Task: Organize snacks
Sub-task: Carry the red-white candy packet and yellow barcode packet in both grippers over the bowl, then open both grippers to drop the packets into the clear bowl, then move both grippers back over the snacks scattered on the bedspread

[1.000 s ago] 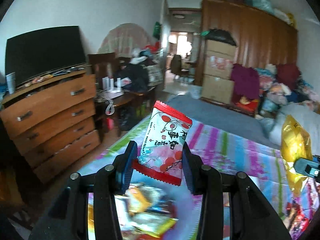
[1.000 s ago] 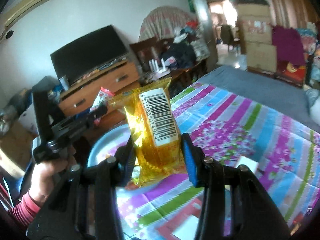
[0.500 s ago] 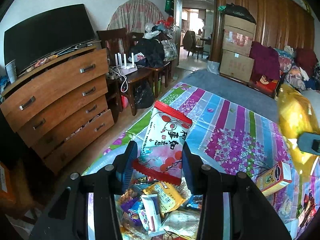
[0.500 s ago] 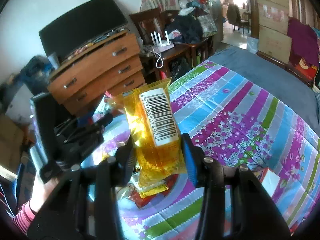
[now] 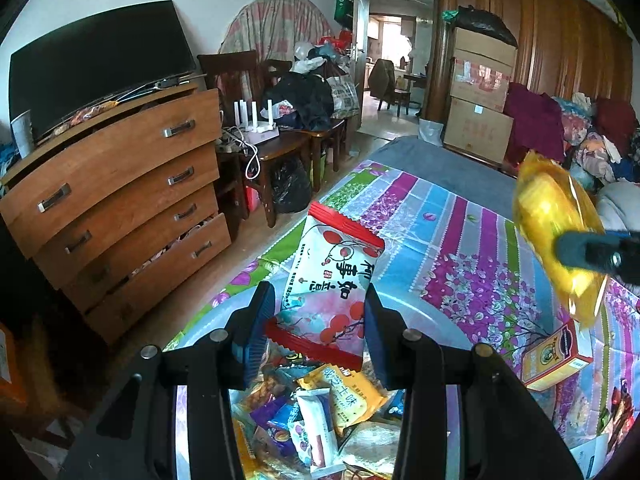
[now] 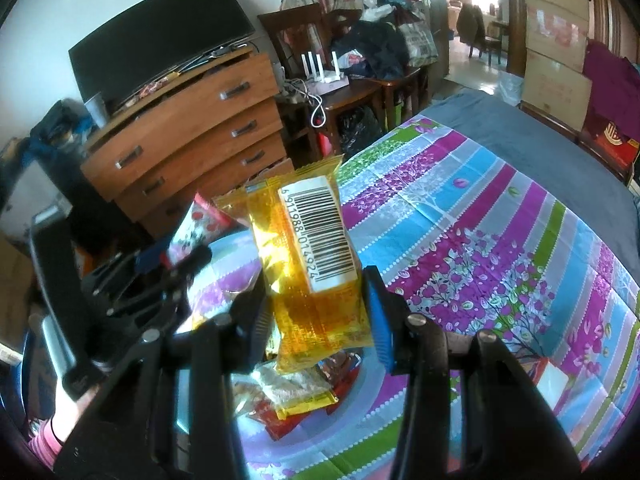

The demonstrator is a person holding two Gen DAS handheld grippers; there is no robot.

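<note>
Snacks [image 5: 320, 412] lying piled in pale tub [image 5: 420, 308] on striped sheet [image 5: 460, 240] | left gripper [image 5: 316, 328] clamping white-red packet [image 5: 332, 280] above tub | right gripper [image 6: 320, 312] clamping yellow packet [image 6: 312, 256] beside it

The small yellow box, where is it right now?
The yellow box lies on the striped cloth at the left wrist view's right, below the yellow packet.
</note>
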